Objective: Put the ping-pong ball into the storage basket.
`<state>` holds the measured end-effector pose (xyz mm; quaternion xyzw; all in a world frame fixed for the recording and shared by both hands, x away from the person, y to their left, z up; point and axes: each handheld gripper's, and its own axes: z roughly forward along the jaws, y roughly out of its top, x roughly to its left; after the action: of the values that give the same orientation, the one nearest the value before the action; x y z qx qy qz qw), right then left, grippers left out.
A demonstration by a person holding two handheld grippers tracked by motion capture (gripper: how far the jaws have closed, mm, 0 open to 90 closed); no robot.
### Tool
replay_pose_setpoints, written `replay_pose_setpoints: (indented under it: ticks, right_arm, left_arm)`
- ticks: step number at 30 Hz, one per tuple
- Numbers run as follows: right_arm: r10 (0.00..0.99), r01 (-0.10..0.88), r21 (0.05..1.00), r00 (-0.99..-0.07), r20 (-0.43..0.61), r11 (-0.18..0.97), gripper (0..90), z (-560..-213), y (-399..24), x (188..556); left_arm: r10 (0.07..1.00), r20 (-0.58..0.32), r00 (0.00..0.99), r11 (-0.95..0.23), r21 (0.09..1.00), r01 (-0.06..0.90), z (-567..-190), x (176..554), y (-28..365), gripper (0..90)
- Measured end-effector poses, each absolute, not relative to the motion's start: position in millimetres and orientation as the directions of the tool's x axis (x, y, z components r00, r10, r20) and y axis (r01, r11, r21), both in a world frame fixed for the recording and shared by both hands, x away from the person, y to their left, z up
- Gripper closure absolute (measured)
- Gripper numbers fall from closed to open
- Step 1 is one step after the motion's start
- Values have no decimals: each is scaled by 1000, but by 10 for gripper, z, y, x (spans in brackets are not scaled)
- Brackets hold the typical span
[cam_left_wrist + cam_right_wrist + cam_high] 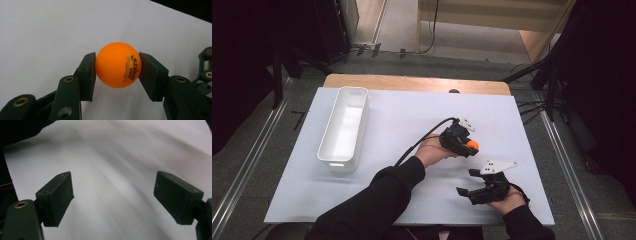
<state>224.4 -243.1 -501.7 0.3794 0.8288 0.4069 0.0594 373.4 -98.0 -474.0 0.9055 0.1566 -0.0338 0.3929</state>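
The left gripper [117, 65] clamps the ball [118, 65] between both pads; the right gripper [113, 195] stands wide open, holding nothing.

The small orange plastic ball [118, 65] at the centre of my left gripper view looks smooth with a soft sheen — its printed lettering is matt. My left gripper's flat black pads [87, 75] look dull and faintly grainy. At upper left in the high view, the long white plastic bin [343, 129] shines — the white table sheet [402, 115] under it looks matt.
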Motion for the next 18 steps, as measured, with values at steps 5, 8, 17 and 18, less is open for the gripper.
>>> replay_pose_setpoints:
  ticks: [5, 8, 17, 18]
  right_arm:
    - [681, 581, 721, -702, 208, 378, 146, -5016, -2430, 2248]
    - [684, 583, 721, -698, 210, 374, 146, -5015, -2431, 2248]
    - [684, 583, 721, -699, 209, 376, 146, -5014, -2435, 2252]
    - [684, 582, 721, -699, 208, 376, 146, -5014, -2435, 2253]
  left_arm:
    - [256, -176, 951, -649, 697, 304, -4699, 3724, -933, 510]
    - [250, -176, 952, -651, 698, 300, -4667, 3719, -897, 510]
    - [252, -196, 948, -638, 703, 315, -4586, 3697, -806, 510]
    - [255, -195, 947, -633, 707, 316, -4581, 3688, -796, 510]
